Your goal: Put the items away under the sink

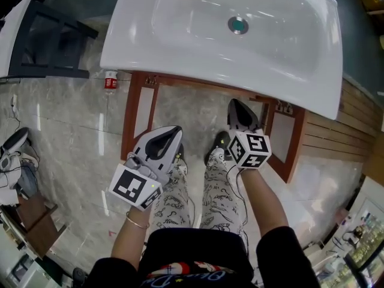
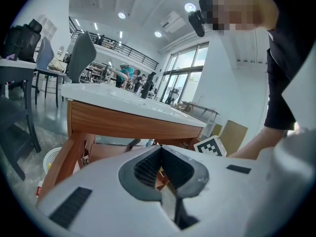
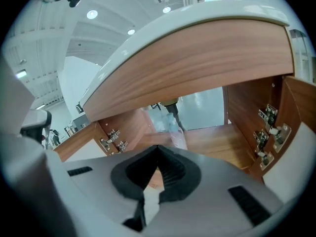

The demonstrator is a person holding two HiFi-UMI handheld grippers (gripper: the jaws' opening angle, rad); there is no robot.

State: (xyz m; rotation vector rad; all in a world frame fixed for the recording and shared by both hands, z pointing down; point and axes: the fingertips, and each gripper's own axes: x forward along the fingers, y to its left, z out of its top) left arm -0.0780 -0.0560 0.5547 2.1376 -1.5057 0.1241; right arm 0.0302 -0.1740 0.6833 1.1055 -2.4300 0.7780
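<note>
Cupboard space in the open wooden cabinet (image 3: 237, 107) under the white ceramic sink (image 1: 180, 17) lies straight ahead of the right hand-held gripper (image 3: 157, 148), which is clenched on nothing. A clear plastic item (image 3: 173, 127) sits inside. The left hand-held gripper (image 2: 160, 147), also clenched and empty, is nearer the small red-labelled bottle (image 1: 110, 81), which is on the floor ahead and to its left.

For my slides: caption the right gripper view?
Right gripper, shut and empty, faces the open cabinet under the sink.

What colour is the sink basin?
The sink basin is glossy white; clearest in the head view.
</note>
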